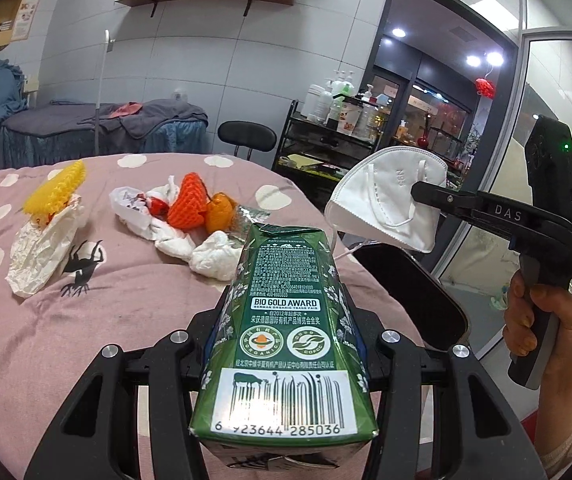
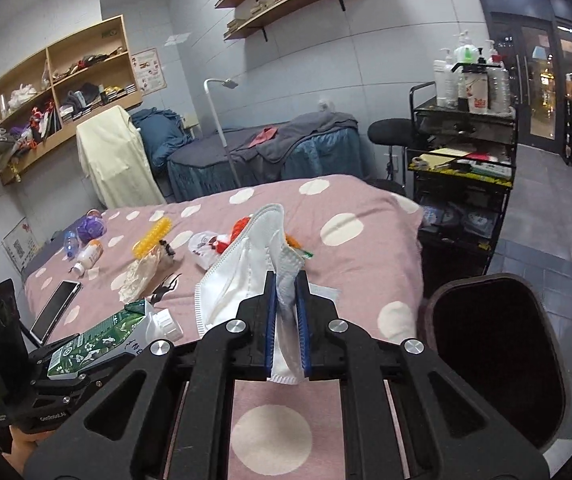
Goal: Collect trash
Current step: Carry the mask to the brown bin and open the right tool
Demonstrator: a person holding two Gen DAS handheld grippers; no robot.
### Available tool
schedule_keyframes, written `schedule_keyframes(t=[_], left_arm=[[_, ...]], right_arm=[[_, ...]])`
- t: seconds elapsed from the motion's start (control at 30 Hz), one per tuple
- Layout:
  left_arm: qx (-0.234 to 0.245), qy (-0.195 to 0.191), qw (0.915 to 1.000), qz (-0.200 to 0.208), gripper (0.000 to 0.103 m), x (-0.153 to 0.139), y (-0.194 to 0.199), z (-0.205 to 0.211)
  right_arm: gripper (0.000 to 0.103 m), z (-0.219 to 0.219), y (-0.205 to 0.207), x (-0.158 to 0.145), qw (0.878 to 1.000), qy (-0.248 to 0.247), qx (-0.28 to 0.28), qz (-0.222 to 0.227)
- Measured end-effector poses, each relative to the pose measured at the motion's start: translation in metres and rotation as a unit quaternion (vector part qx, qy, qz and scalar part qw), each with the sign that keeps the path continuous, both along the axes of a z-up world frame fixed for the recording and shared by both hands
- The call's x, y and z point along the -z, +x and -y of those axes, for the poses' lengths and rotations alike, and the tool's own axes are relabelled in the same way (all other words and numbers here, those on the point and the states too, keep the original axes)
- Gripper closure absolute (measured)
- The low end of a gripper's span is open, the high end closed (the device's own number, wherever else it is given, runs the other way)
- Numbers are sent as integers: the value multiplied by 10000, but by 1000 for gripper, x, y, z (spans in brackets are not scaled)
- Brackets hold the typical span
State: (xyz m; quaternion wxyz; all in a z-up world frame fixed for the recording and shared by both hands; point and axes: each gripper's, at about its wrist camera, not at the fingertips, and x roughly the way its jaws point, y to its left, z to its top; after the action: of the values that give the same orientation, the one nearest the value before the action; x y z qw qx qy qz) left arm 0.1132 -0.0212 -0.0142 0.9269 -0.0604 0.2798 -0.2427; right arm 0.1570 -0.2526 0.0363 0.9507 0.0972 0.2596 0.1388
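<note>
My left gripper [image 1: 286, 344] is shut on a green milk carton [image 1: 286, 340], held above the pink dotted bedspread [image 1: 86, 320]; the same carton [image 2: 102, 336] shows at the lower left of the right wrist view. My right gripper [image 2: 287, 280] is shut on a white N95 mask [image 2: 246, 272], lifted off the bed; in the left wrist view the mask [image 1: 381, 196] hangs from that gripper [image 1: 421, 190] above the dark bin [image 1: 417, 296]. More trash lies on the bed: crumpled white paper [image 1: 42, 248], yellow foam net [image 1: 58, 188], orange foam net [image 1: 188, 204], white wrappers [image 1: 214, 256].
The dark bin [image 2: 497, 356] stands beside the bed at the right. On the bed's far left lie a phone [image 2: 56, 308], a small bottle [image 2: 88, 256] and a purple object [image 2: 92, 228]. A black trolley [image 2: 461, 168] with bottles, a chair and another bed stand behind.
</note>
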Motion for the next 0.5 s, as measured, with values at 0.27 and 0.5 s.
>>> schedule_keyframes(t=[0.27, 0.5], left_arm=[[541, -89, 9985, 65, 55, -4, 10, 43], [1106, -139, 9937, -66, 55, 0, 22, 85]], right_arm=[[93, 72, -15, 11, 9923, -332, 1195, -65], [92, 142, 4, 73, 9746, -139, 1995, -1012]])
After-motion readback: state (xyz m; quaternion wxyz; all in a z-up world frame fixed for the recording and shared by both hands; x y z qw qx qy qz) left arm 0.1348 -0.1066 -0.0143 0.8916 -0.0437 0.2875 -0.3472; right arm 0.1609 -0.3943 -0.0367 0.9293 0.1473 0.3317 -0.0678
